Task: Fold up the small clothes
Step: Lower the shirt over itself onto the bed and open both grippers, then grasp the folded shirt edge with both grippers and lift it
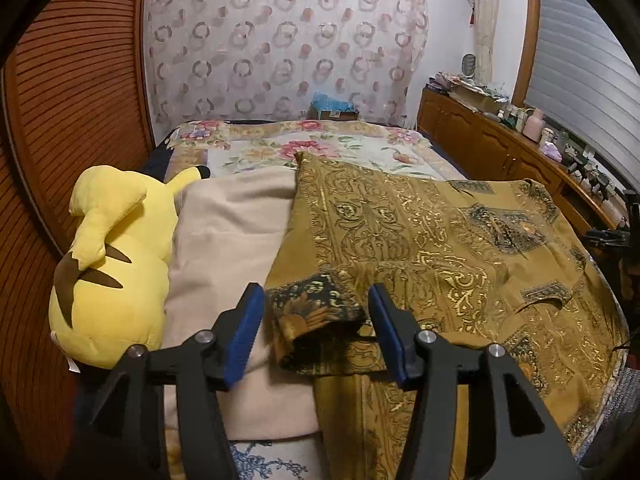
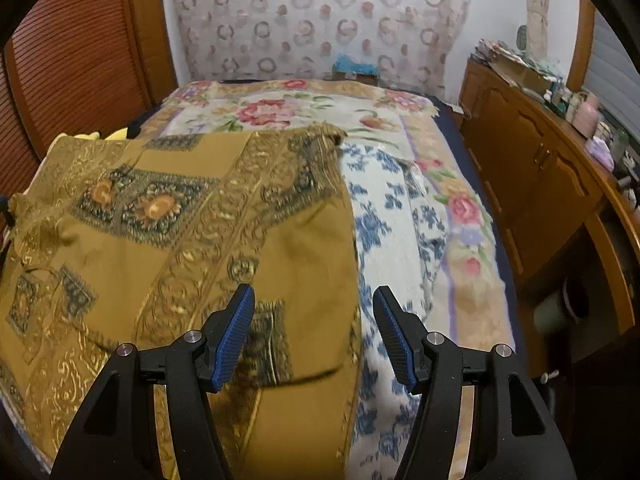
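**A:** ok so the mustard-gold patterned garment (image 1: 460, 240) is spread over the bed, covering most of the near half, on top of a beige blanket (image 1: 232, 232) and a blue-flower sheet (image 2: 392, 240). One sleeve cuff (image 1: 316, 312) is flopped up w/ its opening facing the cam, sitting right btwn the left gripper (image 1: 316, 316) fingers. Jaws are wide apart tho, pads not touching the cloth afaict.

**B:** and the right gripper (image 2: 314, 312)?

**A:** also spread open, holding nothing. It hangs over the garment's right edge, where the gold fabric ends and the blue-flower sheet begins.

**B:** so what step is this?

**A:** imo the very start of a fold: sleeve not tucked in yet, body not doubled over. Next move prob needs the left to close on that cuff and carry it across the body, w/ the right pinching the side hem. Fabric looks thin and slippy, so grab deep enough or it'll slide out.

**B:** anything one cam gets that the other misses?

**A:** yep. Left wrist view shows the cuff, the beige blanket and a yellow plush toy (image 1: 108, 264) just beside it on the left. Right wrist view shows the far top edge of the garment, the floral bedspread (image 2: 280, 108) beyond it and the wooden cabinet (image 2: 532, 184) along the bed; of the plush only a yellow sliver shows.
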### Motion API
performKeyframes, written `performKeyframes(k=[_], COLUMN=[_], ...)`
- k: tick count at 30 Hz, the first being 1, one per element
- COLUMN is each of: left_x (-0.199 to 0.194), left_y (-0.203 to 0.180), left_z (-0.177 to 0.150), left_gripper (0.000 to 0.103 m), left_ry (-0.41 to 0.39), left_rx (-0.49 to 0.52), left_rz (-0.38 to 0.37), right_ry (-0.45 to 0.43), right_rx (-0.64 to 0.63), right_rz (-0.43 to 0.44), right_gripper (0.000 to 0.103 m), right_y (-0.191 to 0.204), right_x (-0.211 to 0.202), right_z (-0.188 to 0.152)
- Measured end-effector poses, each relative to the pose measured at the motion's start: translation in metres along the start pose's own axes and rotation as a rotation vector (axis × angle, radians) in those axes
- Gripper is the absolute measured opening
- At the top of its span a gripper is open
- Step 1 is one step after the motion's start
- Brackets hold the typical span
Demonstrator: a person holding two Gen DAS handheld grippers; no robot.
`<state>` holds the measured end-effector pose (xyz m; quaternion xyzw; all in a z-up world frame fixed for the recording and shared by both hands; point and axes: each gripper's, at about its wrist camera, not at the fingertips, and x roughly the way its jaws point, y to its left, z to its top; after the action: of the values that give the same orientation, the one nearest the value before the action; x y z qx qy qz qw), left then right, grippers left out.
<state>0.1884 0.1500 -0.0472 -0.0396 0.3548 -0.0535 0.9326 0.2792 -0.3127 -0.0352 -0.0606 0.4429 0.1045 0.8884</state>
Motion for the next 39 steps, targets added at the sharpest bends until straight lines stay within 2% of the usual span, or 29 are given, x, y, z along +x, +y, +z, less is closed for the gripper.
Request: performKeyframes(k=[3, 7, 10, 12, 13, 14, 15, 16, 18, 20, 26, 33, 39], left_x=[0.002, 0.014, 0.020, 0.024, 0.025, 0.025, 0.025, 0.024, 0.022, 0.018, -0.016, -0.054, -0.082], left_y=[0.001, 0.004, 0.005, 0.007, 0.006, 0.005, 0.004, 0.003, -0.001, -0.004, -0.014, -0.020, -0.029], left_z=[-0.002, -0.007, -0.009, -0.012, -0.013, -0.014, -0.015, -0.015, -0.016, -0.016, -0.010, -0.015, -0.038], left_gripper=[0.053, 0.053, 0.053, 0.053, 0.053, 0.047, 0.037, 0.032, 0.007, 0.003, 0.002, 0.001, 0.001], left_ry=[-0.006, 0.034, 0.054, 0.074, 0.078, 0.076, 0.077, 0.079, 0.078, 0.069, -0.021, -0.083, -0.097], left_rx=[-0.019, -0.055, -0.058, -0.073, -0.073, -0.070, -0.065, -0.061, -0.044, -0.031, -0.019, -0.015, -0.017], left_rz=[0.042, 0.014, 0.026, 0.017, 0.013, 0.008, 0.000, -0.002, 0.000, 0.008, -0.008, -0.025, -0.040], right_ry=[0.007, 0.023, 0.039, 0.038, 0.034, 0.026, 0.015, -0.003, -0.050, -0.091, -0.191, -0.225, -0.251], right_rx=[0.014, 0.000, -0.023, -0.024, -0.030, -0.037, -0.042, -0.050, -0.066, -0.072, -0.051, -0.021, -0.020], right_rz=[0.006, 0.019, 0.007, 0.009, 0.014, 0.014, 0.019, 0.030, 0.037, 0.041, 0.065, 0.104, 0.102], right_gripper=[0.063, 0.056, 0.041, 0.024, 0.019, 0.008, 0.006, 0.004, 0.001, 0.001, 0.000, 0.000, 0.000], right_y=[0.000, 0.008, 0.014, 0.016, 0.017, 0.018, 0.020, 0.021, 0.026, 0.028, 0.028, 0.020, 0.019], right_x=[0.000, 0.006, 0.013, 0.016, 0.016, 0.015, 0.013, 0.009, -0.002, -0.012, -0.046, -0.074, -0.111], right_z=[-0.004, -0.008, -0.012, -0.014, -0.014, -0.014, -0.014, -0.013, -0.010, -0.008, 0.001, -0.008, -0.030])
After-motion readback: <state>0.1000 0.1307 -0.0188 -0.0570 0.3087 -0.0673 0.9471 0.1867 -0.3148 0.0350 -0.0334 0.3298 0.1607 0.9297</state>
